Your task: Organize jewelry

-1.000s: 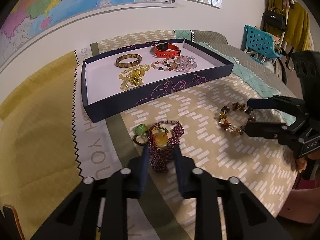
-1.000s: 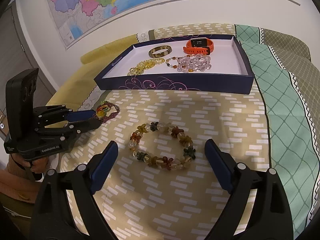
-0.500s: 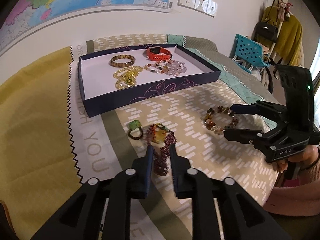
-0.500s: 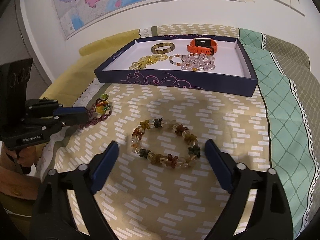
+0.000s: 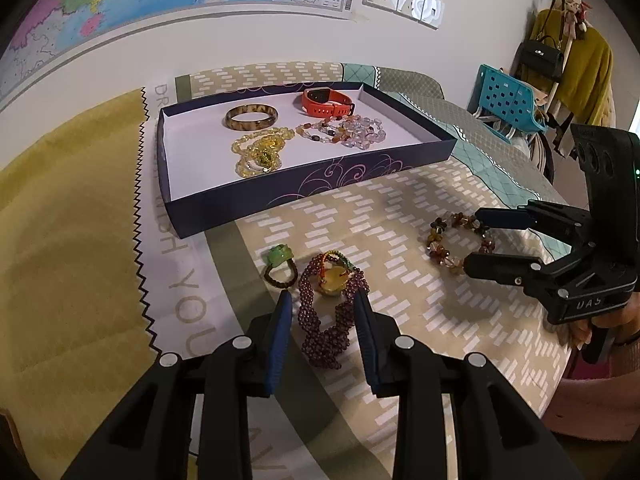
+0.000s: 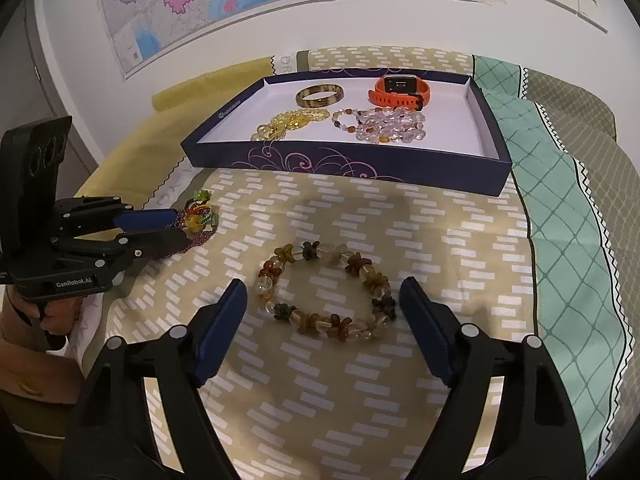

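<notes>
My left claw (image 5: 322, 304) has let go: a second ago its jaws pinched the purple bead necklace (image 5: 328, 320) and held its loops bunched up off the bed; now the jaws are opening, their pads clear on both sides, and the necklace lies slack and stretched out on the cover between them. The amber pendant (image 5: 334, 280) has settled flat with it. My right claw (image 6: 322, 304) is closing: its jaws stood well outside the flower-bead bracelet (image 6: 326, 290) before and now sit near its two sides, not touching it.
</notes>
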The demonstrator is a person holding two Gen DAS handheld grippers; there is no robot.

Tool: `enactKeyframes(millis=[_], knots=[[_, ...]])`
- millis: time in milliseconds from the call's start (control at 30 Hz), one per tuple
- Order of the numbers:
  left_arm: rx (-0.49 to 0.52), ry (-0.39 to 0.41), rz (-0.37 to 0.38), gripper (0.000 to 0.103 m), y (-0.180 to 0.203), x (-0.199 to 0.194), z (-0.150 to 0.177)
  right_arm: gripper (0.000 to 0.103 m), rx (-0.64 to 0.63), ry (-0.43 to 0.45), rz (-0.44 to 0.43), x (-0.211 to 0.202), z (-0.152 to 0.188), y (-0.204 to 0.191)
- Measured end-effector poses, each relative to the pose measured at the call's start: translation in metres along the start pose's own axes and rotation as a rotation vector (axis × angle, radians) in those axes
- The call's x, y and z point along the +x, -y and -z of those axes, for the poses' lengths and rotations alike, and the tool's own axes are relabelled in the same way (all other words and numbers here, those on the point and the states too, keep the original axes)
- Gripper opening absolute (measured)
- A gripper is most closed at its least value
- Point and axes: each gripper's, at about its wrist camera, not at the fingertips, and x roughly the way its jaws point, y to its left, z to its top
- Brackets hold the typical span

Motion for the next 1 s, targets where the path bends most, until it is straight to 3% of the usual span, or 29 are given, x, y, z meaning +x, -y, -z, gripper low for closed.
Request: enactKeyframes(millis=[200, 433, 600, 700, 833, 1000], knots=[[-0.007, -0.002, -0.016, 0.010, -0.004, 0.000, 0.000, 0.064, 0.016, 0.005, 0.013, -0.002, -0.001, 0.006], [-0.021, -0.002, -0.013, 0.008, -0.008, 0.000, 0.000, 0.059, 0.034, 0.027, 0.016, -0.004, -0.008, 0.008], [-0.021, -0.001, -0.015, 0.008, -0.008, 0.001, -0.001, 0.049, -0.056, 0.050, -0.102, -0.005, -0.024, -0.021], [-0.024, 0.001, -0.015, 0.008, -0.008, 0.000, 0.000, 0.040, -0.109, 0.020, -0.174, 0.012, -0.034, -0.043], [-0.033, 0.003, -0.021, 0.008, -0.009, 0.000, 0.000, 0.035, -0.110, -0.028, -0.260, 0.037, -0.042, -0.061], [-0.034, 0.006, -0.006, 0.010, -0.011, -0.003, 0.002, 0.033, -0.124, -0.038, -0.273, 0.046, -0.046, -0.071]])
